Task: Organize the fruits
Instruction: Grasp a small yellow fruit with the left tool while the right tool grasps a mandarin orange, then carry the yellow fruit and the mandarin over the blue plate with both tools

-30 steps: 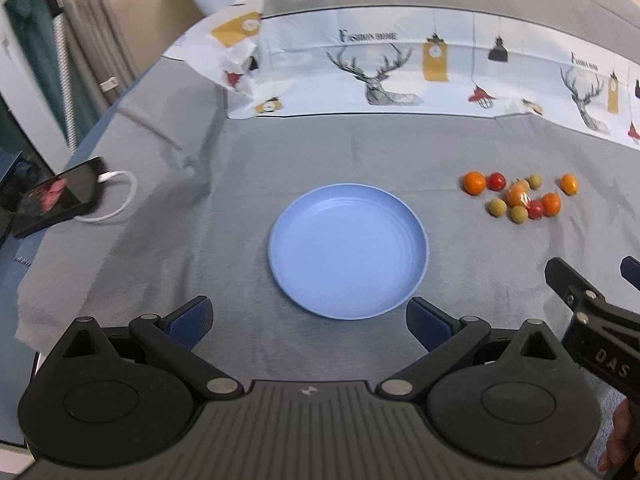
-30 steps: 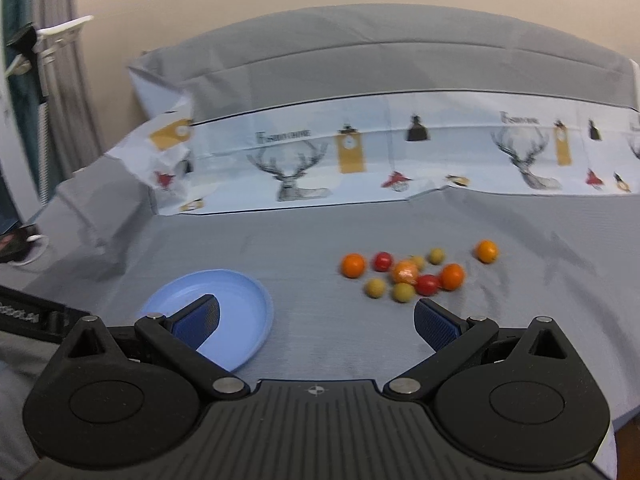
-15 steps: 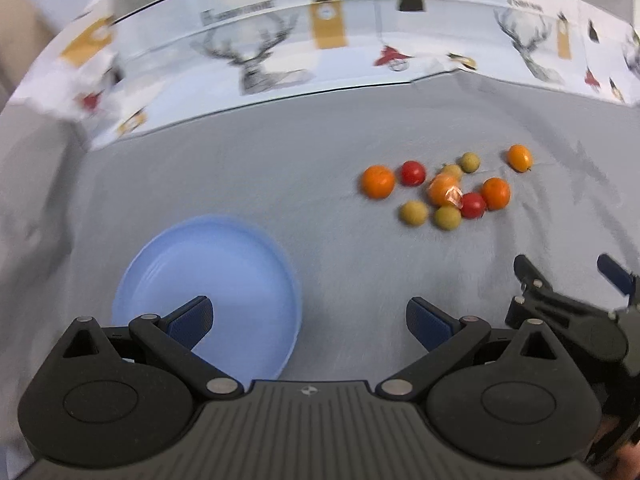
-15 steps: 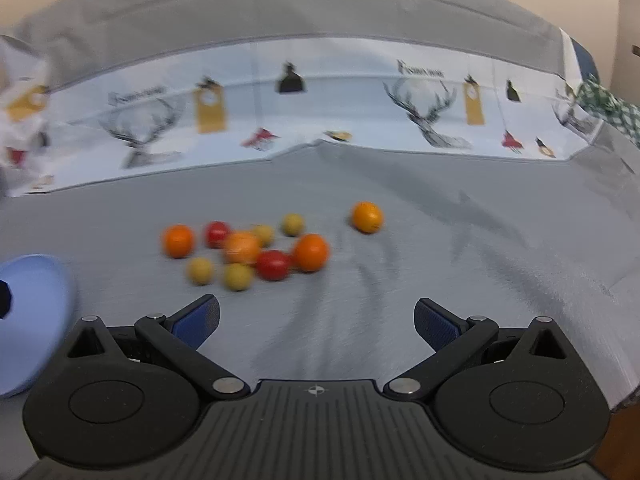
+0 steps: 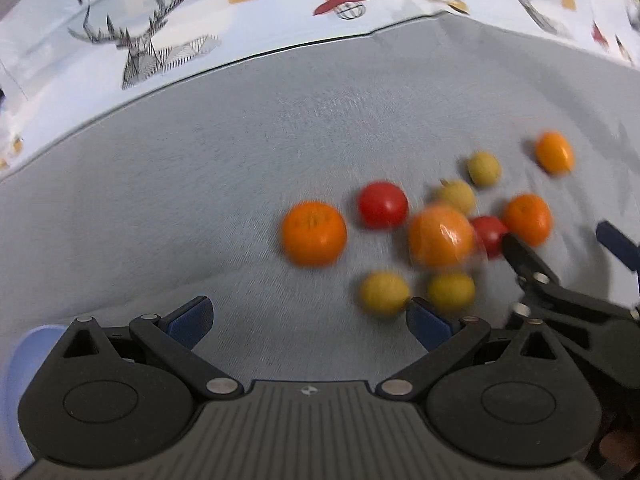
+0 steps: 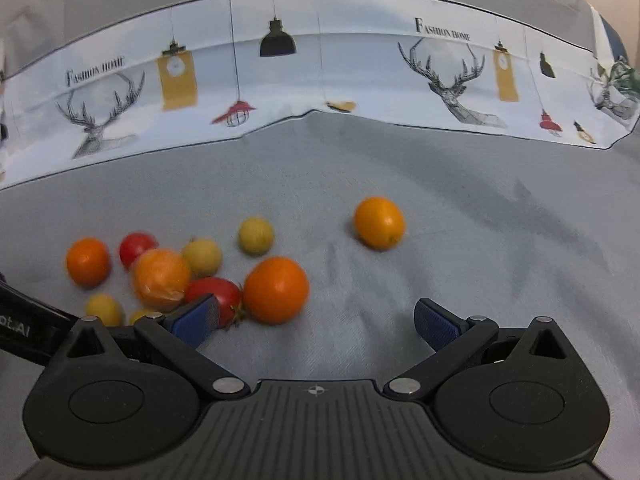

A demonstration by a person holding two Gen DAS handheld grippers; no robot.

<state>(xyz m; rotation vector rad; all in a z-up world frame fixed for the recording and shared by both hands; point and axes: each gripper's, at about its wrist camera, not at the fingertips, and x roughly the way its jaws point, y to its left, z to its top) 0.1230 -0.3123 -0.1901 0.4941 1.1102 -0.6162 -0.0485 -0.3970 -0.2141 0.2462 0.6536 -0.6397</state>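
Several small fruits lie in a cluster on the grey cloth: oranges, red tomatoes and yellow-green ones. In the left wrist view an orange lies at the cluster's left, with a wrapped orange and a red tomato beside it. My left gripper is open and empty just before the cluster. In the right wrist view my right gripper is open and empty, with an orange and a red tomato just ahead of its left finger. A lone orange lies farther back. The right gripper also shows in the left wrist view.
The blue plate's rim shows at the lower left of the left wrist view. A printed white cloth with deer and lamps rises behind the fruits. Grey cloth stretches to the right of the cluster.
Both grippers have swung right and come close to the fruit cluster. The blue plate has slid from the centre to the left edge of the left view and out of the right view.
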